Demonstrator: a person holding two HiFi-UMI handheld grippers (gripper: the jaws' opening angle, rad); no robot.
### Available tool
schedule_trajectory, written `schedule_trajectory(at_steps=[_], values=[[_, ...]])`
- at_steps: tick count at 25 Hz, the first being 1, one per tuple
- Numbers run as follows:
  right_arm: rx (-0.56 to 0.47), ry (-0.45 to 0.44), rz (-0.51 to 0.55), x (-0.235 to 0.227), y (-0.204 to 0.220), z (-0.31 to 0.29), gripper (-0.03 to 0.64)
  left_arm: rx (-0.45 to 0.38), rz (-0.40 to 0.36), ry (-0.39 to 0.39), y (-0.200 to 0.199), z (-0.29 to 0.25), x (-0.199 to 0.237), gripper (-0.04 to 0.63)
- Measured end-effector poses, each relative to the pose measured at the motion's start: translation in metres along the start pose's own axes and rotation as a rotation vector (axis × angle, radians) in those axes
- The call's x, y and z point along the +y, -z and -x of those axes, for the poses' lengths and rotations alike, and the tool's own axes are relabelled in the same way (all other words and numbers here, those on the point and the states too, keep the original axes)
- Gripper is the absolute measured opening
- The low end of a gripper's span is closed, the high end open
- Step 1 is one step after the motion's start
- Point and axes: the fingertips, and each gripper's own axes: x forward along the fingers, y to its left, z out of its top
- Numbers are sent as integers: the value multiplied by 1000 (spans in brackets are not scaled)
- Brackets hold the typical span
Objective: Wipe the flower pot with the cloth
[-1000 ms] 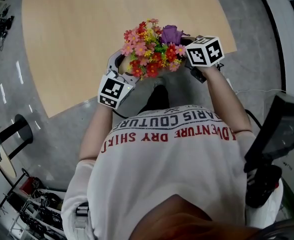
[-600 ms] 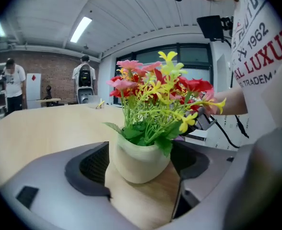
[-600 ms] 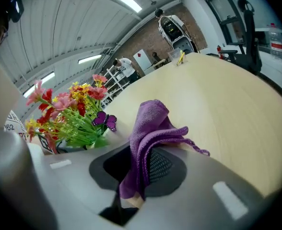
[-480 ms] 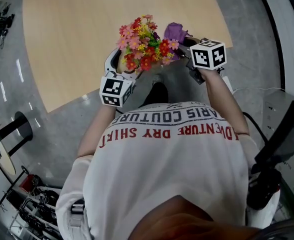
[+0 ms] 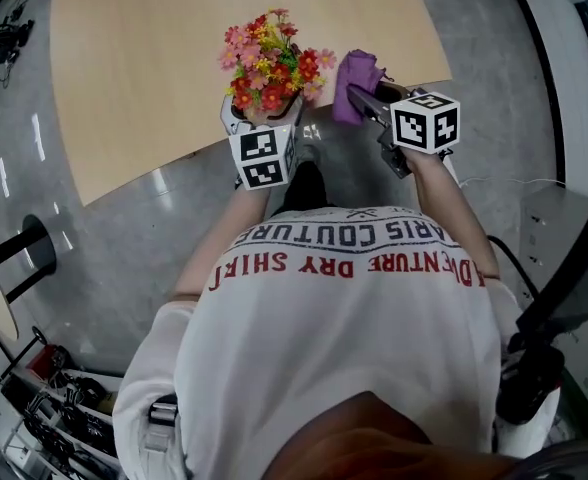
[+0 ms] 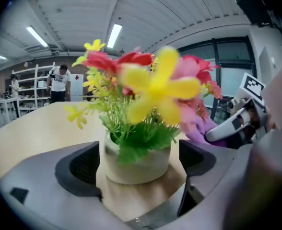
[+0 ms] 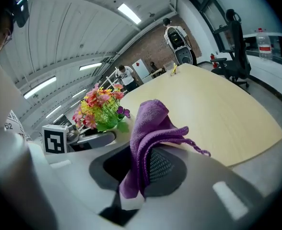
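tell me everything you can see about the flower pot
The small round off-white flower pot looks like matte ceramic, squat and thick-rimmed. It stands upright near the edge of the pale wooden table, holding red, pink and yellow flowers on green stems. It sits between the left tongs, whose jaws are opening; a gap shows at the right pad. The purple cloth in the right tongs is beside it, apart from the pot.
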Motion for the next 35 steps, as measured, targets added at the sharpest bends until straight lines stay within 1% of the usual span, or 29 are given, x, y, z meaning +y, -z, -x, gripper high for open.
schedule_trajectory(at_steps=[6, 8, 10, 12, 16, 18, 22, 24, 27, 30, 35], values=[[-13, 11, -6, -4, 11, 14, 46, -22, -28, -166, -7, -7, 3, 500], [-21, 8, -4, -3, 10, 18, 46, -36, -22, -172, -10, -9, 2, 499], [-29, 6, -1, -2, 11, 22, 46, -38, -19, -165, -9, -10, 0, 488], [-31, 3, 2, -2, 12, 23, 46, -45, -31, -149, -7, -10, 0, 482], [-36, -1, 1, -2, 6, 19, 46, -55, -66, -78, -7, -9, 0, 479], [-40, -17, 6, 1, 2, 16, 46, -57, -91, -22, -8, -9, -3, 477], [-51, -66, 27, 11, -10, 9, 46, -72, -165, 155, -7, -5, -8, 477], [-55, -81, 37, 16, -15, 1, 46, -62, -203, 238, -5, -2, -4, 477], [-63, -96, 41, 15, -26, -12, 46, -38, -255, 340, -2, -6, 4, 477], [-67, -111, 48, 16, -37, -17, 46, -29, -281, 412, -5, -10, 8, 476], [-68, -145, 63, 26, -47, -25, 46, -24, -311, 488, -8, -5, 9, 476]])
